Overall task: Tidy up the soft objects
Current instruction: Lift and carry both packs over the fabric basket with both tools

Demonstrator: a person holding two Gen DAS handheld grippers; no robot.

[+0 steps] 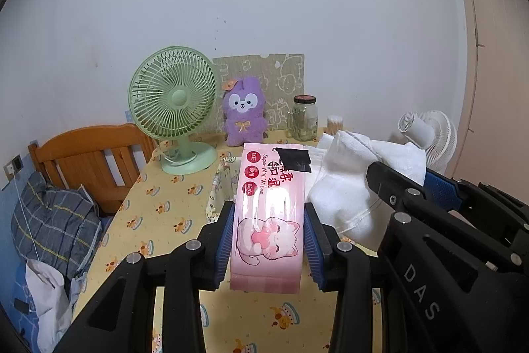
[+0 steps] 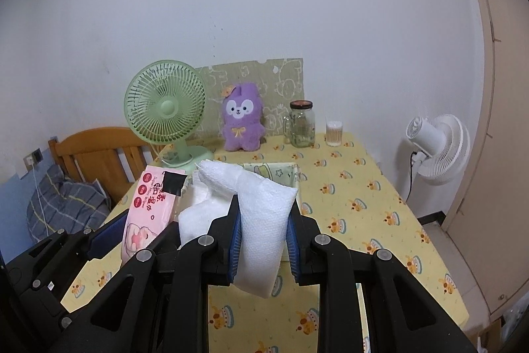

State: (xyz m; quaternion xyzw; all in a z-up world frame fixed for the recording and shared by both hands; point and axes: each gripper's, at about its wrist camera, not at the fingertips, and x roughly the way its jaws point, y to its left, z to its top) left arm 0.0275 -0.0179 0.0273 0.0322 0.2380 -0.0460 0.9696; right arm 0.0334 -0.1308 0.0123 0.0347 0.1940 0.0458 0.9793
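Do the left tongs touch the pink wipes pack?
Touching. In the left wrist view, the blue pads of the left tongs press both long sides of the pink wipes pack, no gap visible.

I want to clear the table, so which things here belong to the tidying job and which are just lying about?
Job: pink wipes pack, white towel, fabric basket.
Lying about: green fan, purple plush, glass jar, cotton swabs, white fan.

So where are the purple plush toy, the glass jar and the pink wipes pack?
purple plush toy (image 2: 241, 124), right wrist view, its body.
glass jar (image 2: 301, 126), right wrist view, its glass side.
pink wipes pack (image 1: 267, 220), left wrist view, its printed front.
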